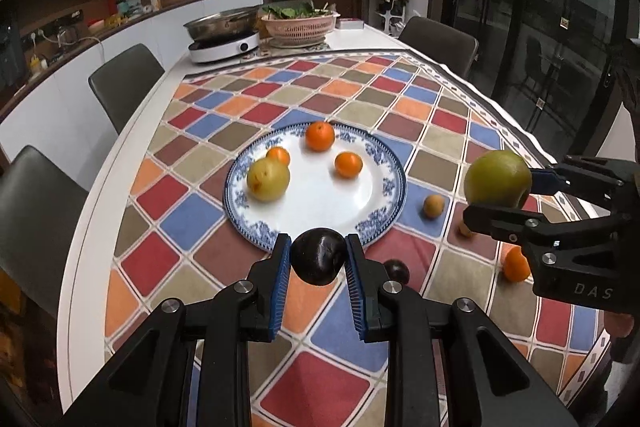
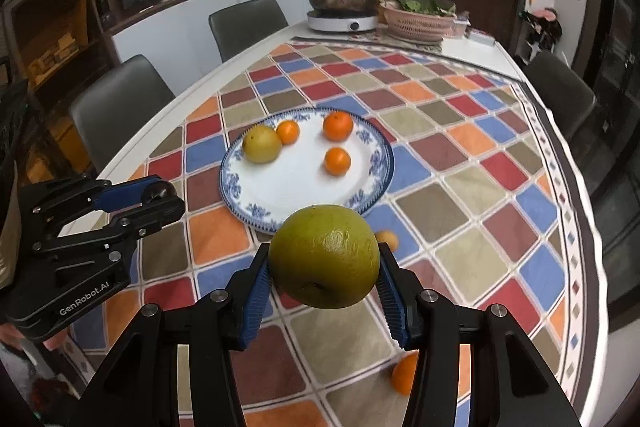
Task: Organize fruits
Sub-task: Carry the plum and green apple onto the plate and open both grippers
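Left gripper (image 1: 318, 257) clamps dark plum (image 1: 319, 255), right gripper (image 2: 324, 277) squeezes green pear (image 2: 324, 261); both above checked cloth (image 1: 224, 99), near plate (image 1: 320, 203).

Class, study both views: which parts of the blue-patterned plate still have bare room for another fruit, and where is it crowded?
The blue-rimmed white plate is bare across its near and right portions, bordered by the small orange and the near rim. Its far-left side is crowded: the yellow-green pear touches a small mandarin, with a larger orange by the far rim.
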The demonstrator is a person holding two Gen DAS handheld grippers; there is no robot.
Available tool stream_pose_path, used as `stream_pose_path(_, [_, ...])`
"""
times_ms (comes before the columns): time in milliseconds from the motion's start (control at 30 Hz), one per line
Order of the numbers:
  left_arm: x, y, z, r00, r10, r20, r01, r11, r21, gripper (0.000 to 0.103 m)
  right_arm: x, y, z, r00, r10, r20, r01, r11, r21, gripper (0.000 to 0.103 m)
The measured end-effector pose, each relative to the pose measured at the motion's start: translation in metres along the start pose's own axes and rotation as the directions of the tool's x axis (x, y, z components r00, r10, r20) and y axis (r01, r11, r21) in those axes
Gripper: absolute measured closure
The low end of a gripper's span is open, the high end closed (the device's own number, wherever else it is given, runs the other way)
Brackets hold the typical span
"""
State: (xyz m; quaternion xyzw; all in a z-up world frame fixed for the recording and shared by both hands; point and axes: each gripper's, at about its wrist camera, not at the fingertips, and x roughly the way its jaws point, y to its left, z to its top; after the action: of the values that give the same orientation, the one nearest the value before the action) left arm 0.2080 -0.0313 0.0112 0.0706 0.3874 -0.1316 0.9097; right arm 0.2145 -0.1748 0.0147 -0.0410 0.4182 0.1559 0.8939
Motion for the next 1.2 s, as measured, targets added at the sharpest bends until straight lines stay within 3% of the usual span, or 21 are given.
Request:
stream_pose_path(467, [0.021,0.019,0.032,0.999,-0.03,0.02,0.031,0.999,-0.01,0.076,0.021,0.0,0.049,0.999,0.026,-0.019,-0.028,0.994,-0.108,0.053])
stream_pose_path(1200, [0.105,0.04,0.036,0.987,-0.093,-0.131,0.095,0.995,0.009,0.076,0.119,-0.001,0.063,0.976,0.074,-0.203,-0.107,0.981,-0.159,0.053])
